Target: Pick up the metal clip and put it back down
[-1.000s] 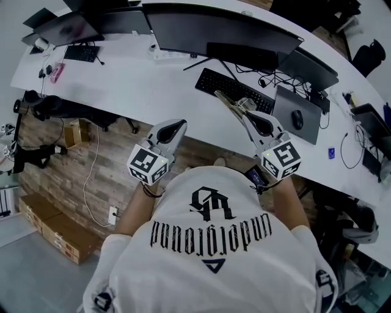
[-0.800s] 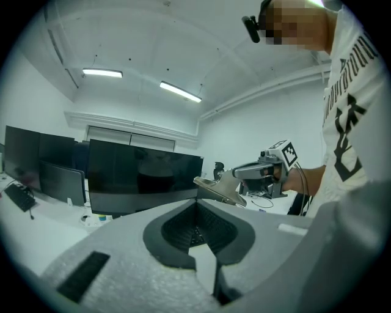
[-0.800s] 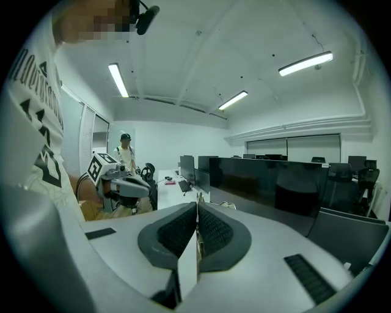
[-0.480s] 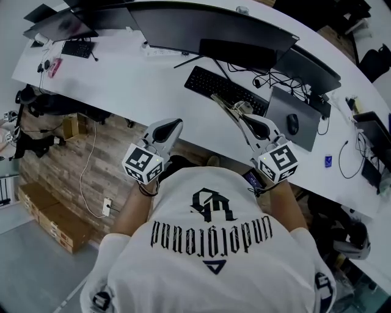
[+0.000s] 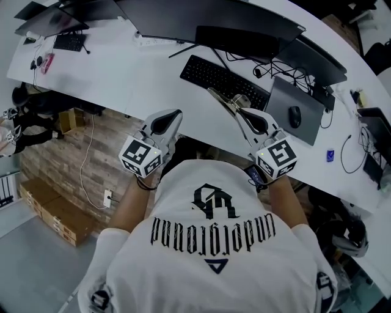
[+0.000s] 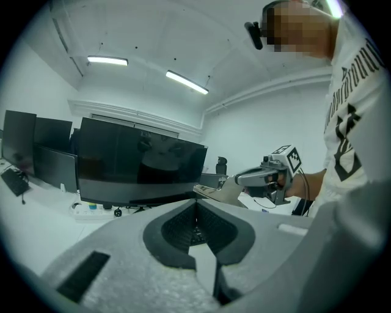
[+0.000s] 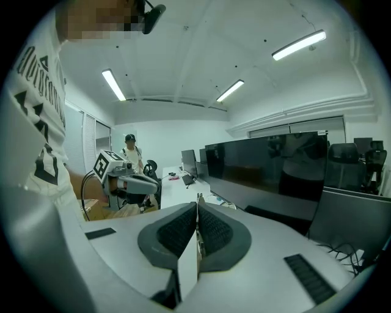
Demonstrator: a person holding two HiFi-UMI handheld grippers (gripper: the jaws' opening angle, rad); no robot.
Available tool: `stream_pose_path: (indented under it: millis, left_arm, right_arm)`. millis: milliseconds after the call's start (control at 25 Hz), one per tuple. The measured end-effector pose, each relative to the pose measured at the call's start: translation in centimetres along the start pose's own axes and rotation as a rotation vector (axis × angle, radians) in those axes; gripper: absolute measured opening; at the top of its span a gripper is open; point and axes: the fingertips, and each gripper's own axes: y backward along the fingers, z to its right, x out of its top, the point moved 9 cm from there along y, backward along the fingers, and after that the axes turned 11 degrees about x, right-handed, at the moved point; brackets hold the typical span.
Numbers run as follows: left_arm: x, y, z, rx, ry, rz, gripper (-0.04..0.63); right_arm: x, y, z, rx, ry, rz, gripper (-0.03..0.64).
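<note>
The right gripper (image 5: 242, 112), just right of centre in the head view, has its jaws pressed together on the clip (image 5: 221, 99). The clip is a long shiny metal piece that sticks out past the fingertips toward the upper left of the frame. It lies over the near edge of the white desk (image 5: 140, 79), with its far end at the front edge of the black keyboard (image 5: 208, 73). In the right gripper view it shows only as a thin edge between the ribbed pads. Whether it touches the desk I cannot tell. The left gripper (image 5: 173, 116) is left of centre in the frame, over the wooden floor (image 5: 67, 153) at the desk's near edge. Its jaws are closed on each other with nothing between them, and in its own view the pads meet in a narrow V. The two grippers are well apart and both point up the frame toward the desk. A wide dark monitor (image 5: 201, 15) runs along the top of the frame behind the keyboard. A mouse (image 5: 296, 116) sits on a dark pad (image 5: 287, 101) to the right of the keyboard. Brown boxes (image 5: 52, 217) lie on the floor at the lower left
</note>
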Motion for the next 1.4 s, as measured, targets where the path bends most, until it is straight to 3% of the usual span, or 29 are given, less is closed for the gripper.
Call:
stream_pose_path:
  millis: [360,920,1400]
  left_arm:
    - [-0.7,-1.6,-3.5,0.002,0.014,-0.038,0.015]
    - [-4.4,-5.0,-9.5,-0.044,0.044,-0.131,0.015]
    - [-8.6,-8.7,-13.2,-0.081,0.059,-0.223,0.015]
  right_arm:
    - [-0.4,-3.7,1.3,0.02,-0.039,-0.028,0.02]
    - [-4.6,-12.5,4.0,0.066,-0.144,-0.13,0.02]
    - [-11.0,-17.6,6.5,0.069,-0.337,-0.161,0.02]
